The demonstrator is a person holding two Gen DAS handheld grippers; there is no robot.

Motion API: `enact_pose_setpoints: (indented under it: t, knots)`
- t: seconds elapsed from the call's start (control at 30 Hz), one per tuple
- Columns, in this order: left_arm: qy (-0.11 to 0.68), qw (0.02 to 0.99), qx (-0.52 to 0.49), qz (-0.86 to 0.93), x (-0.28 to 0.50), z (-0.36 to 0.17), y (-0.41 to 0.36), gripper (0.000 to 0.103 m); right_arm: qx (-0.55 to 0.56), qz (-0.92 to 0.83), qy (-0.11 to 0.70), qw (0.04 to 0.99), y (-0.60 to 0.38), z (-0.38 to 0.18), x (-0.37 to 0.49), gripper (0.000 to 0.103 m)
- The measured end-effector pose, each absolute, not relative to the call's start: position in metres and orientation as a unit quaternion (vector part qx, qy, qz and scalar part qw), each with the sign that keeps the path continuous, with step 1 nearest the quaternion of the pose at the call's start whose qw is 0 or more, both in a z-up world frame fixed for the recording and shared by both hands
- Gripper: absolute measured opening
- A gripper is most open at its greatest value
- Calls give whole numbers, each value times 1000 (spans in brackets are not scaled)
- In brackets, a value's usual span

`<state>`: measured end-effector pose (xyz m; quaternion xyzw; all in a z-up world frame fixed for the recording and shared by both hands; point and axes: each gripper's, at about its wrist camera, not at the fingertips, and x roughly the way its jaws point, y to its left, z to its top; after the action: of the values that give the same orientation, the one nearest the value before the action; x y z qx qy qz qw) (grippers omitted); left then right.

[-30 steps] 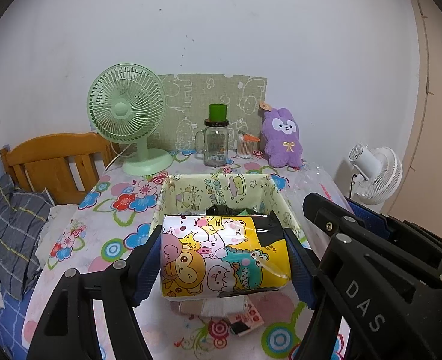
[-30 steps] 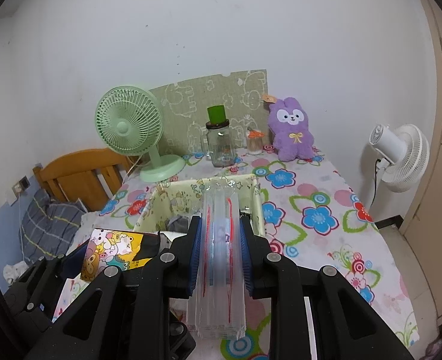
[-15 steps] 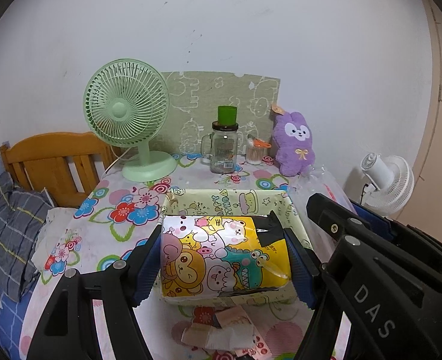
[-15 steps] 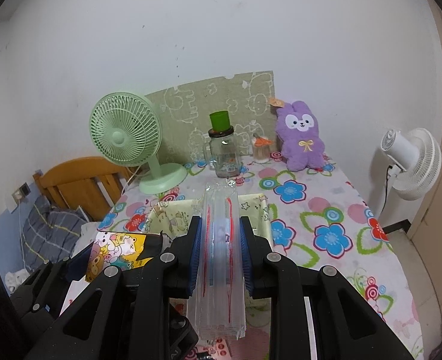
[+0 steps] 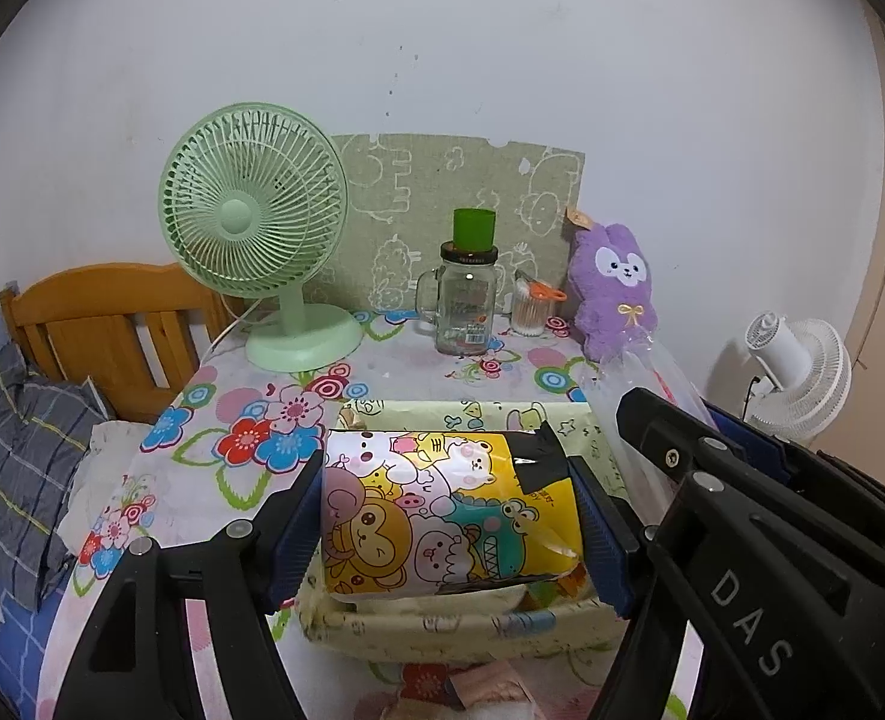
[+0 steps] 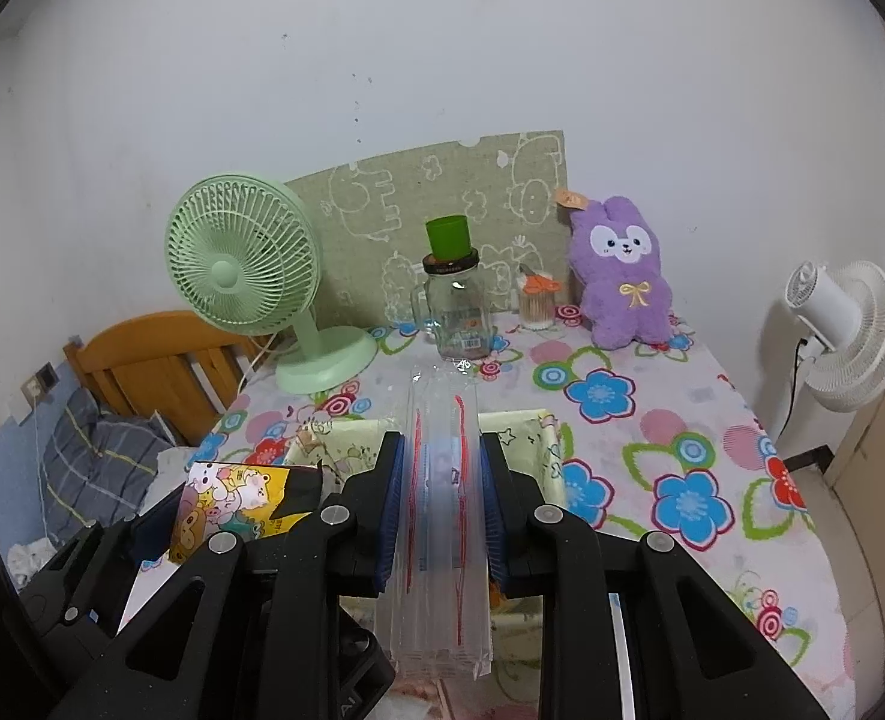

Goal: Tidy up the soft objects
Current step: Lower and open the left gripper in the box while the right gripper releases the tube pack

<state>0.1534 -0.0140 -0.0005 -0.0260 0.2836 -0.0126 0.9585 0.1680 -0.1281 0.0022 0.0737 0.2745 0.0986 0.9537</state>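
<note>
**Both grippers loaded above the bin**

The left gripper stands wide, its blue pads pressed on either side of a cartoon-print pack. The right gripper is nearly closed, clamped on a clear stack of bags that stands on edge between its jaws. Both loads hang over the bin: the pack above its near half, the bags above its right side.

Risks, as I judge them: the pack is glossy and puffy, so it may squirm out of a wide, light grip and land outside the bin. The slick, limp bags could slide down through the pads. The grippers sit side by side above the bin and could knock together when lowered.
</note>
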Motion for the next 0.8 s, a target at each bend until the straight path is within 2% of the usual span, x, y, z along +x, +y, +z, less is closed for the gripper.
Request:
enact_pose_setpoints:
  t: [0.43,0.7,0.8]
  knots:
    - [321,946,-36,-39,191,-26,-14,79,89,106,303,943,-126,-22,206,27]
    - [334,942,-25,-36,198,-34,-14,96,87,110,319,937,-124,-35,218,27]
    - [335,942,-16,-28,198,-36,-13,98,88,112,323,936,-122,-38,221,27]
